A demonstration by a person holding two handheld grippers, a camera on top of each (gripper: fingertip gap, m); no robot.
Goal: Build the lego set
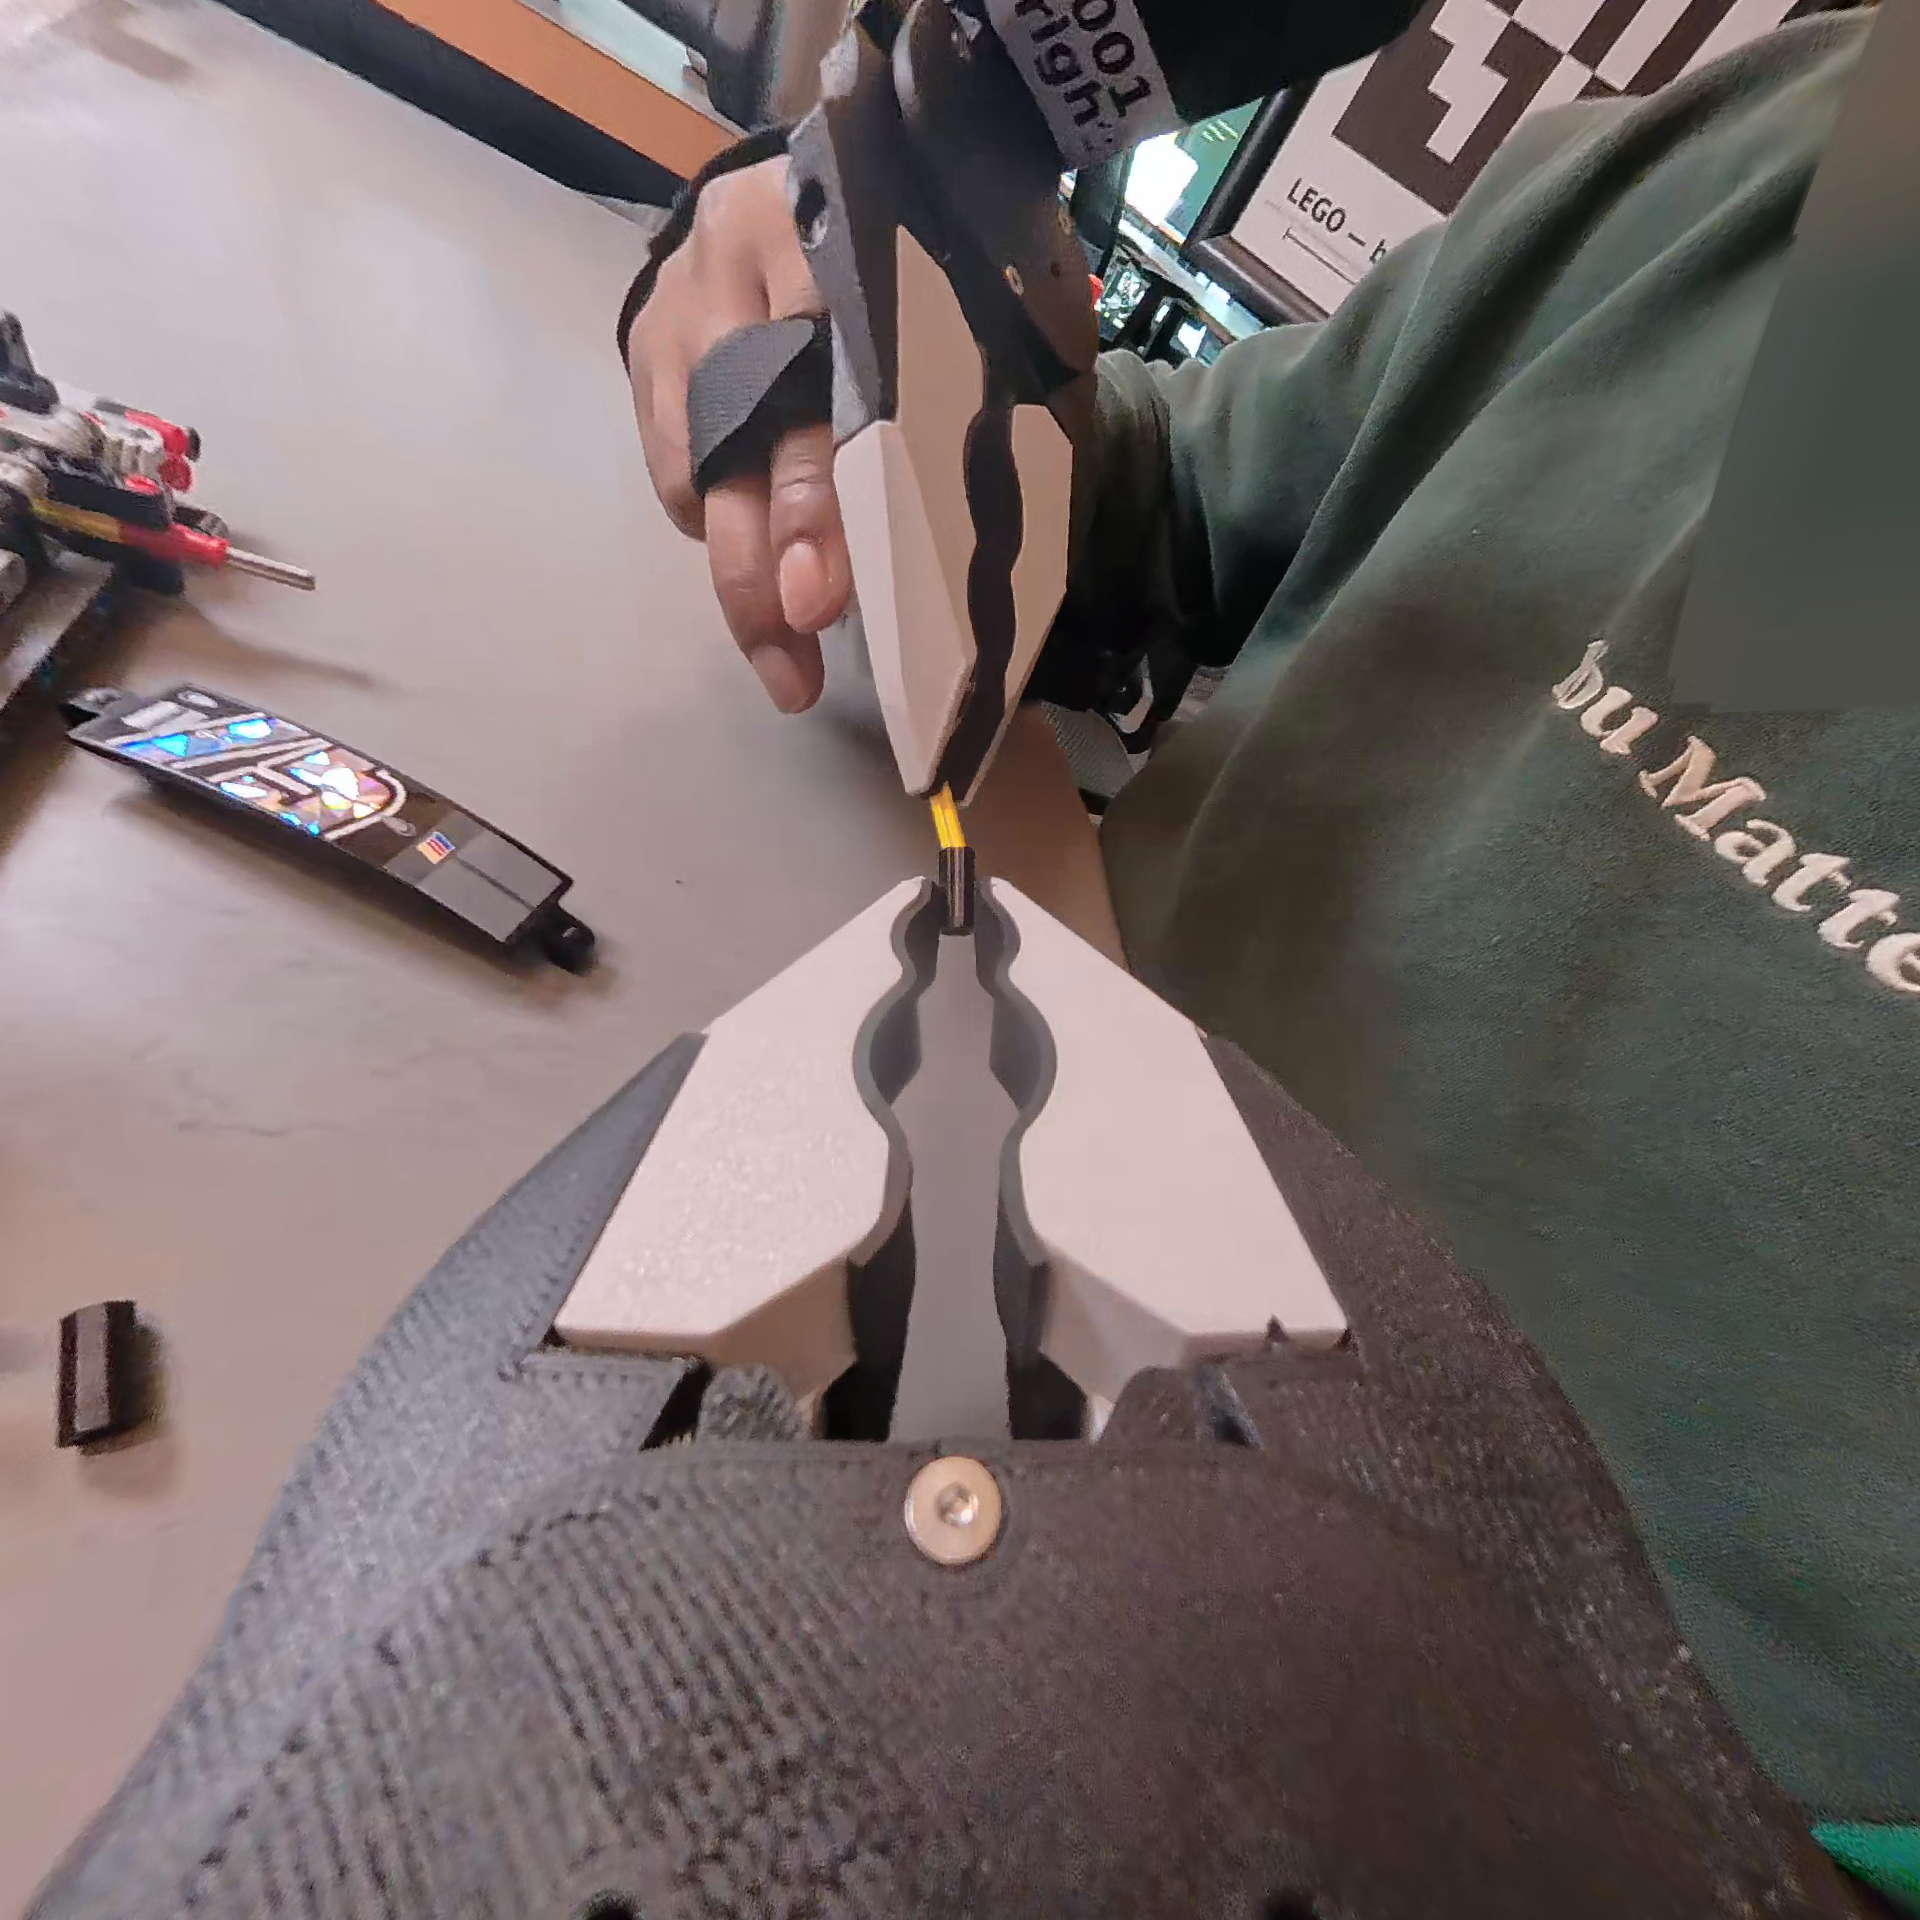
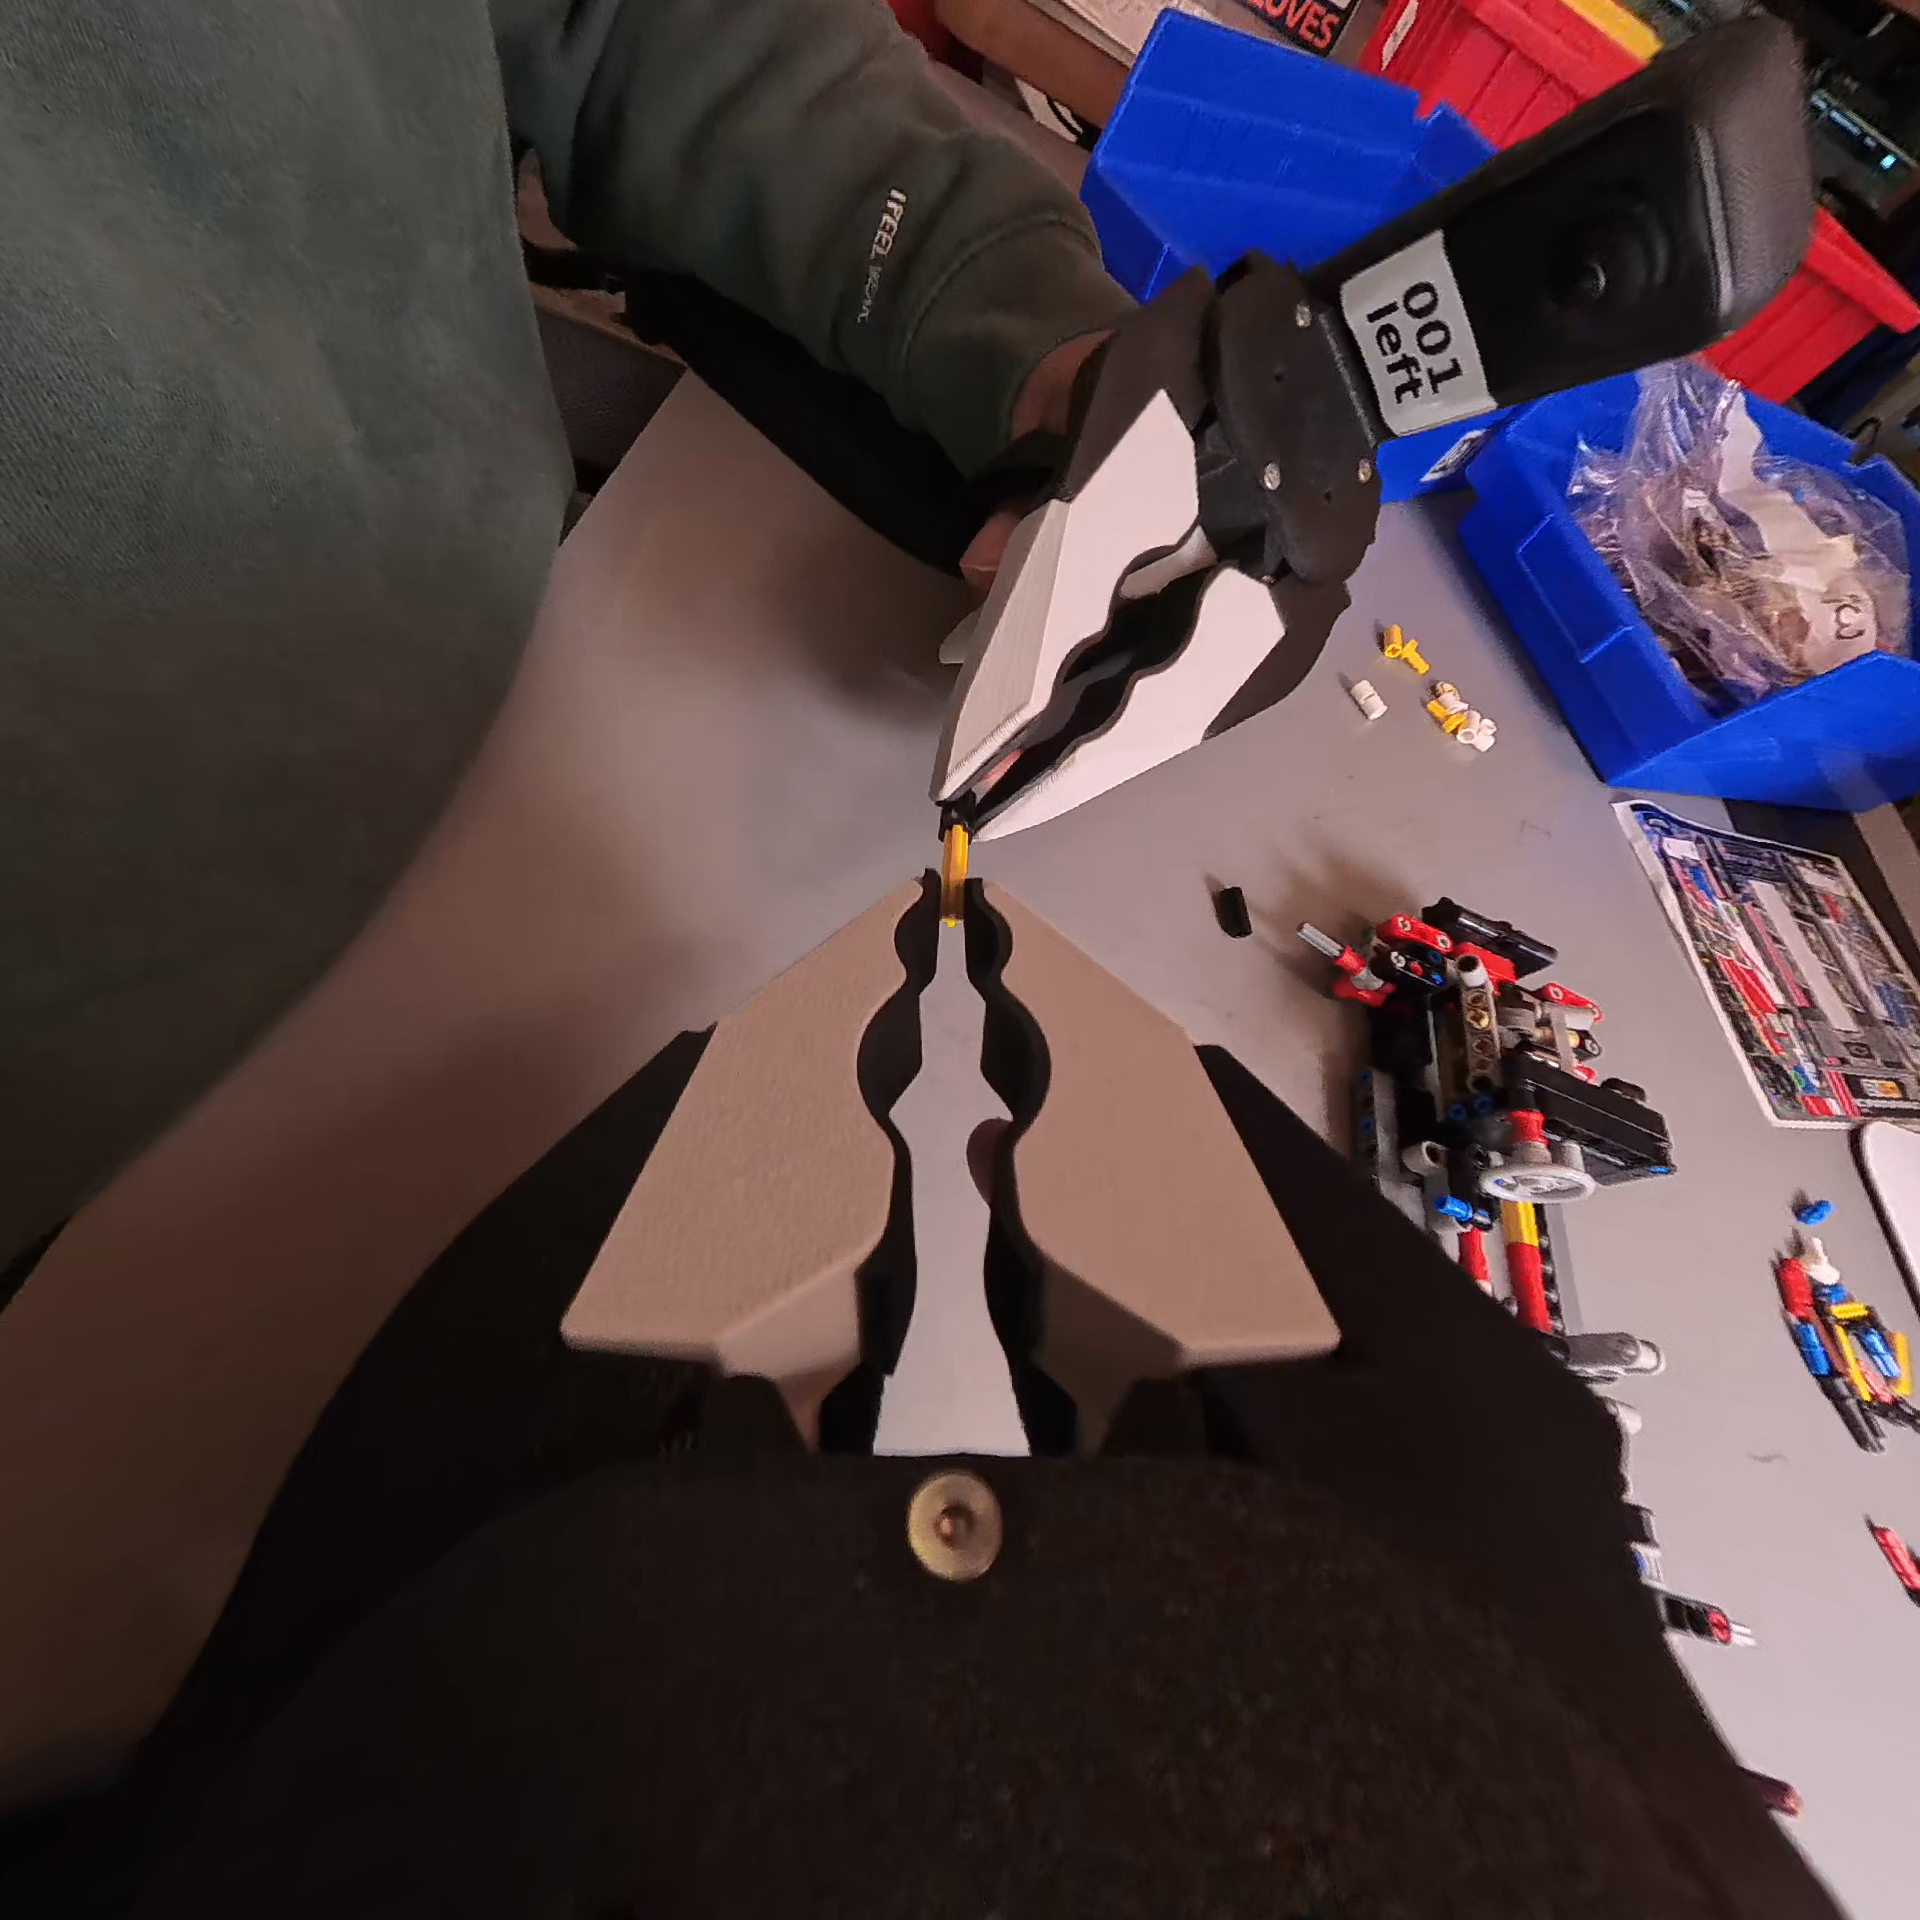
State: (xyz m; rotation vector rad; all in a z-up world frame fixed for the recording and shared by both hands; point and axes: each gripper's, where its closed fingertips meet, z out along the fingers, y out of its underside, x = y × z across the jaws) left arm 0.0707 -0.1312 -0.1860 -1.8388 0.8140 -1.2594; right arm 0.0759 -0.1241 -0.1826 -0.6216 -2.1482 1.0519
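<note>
Yellow axle's (image 2: 953, 891) ends hidden (inside both grippers' fingers (image 2: 821, 997)); model car (image 1: 94, 488) edge-cropped.

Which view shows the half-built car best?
Right wrist view: the half-built car lies whole on the table, right of the right claw, red and black parts and a wheel hub clear. Left wrist view catches only a blurred end of it at the left edge.

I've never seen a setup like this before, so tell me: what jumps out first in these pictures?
Two pale grippers meet tip to tip above the grey table: the left gripper pinches a small black connector, while the right gripper holds a thin yellow axle that joins it. To one side on the table sits a half-built red and black lego vehicle, with blue bins behind it.
</note>
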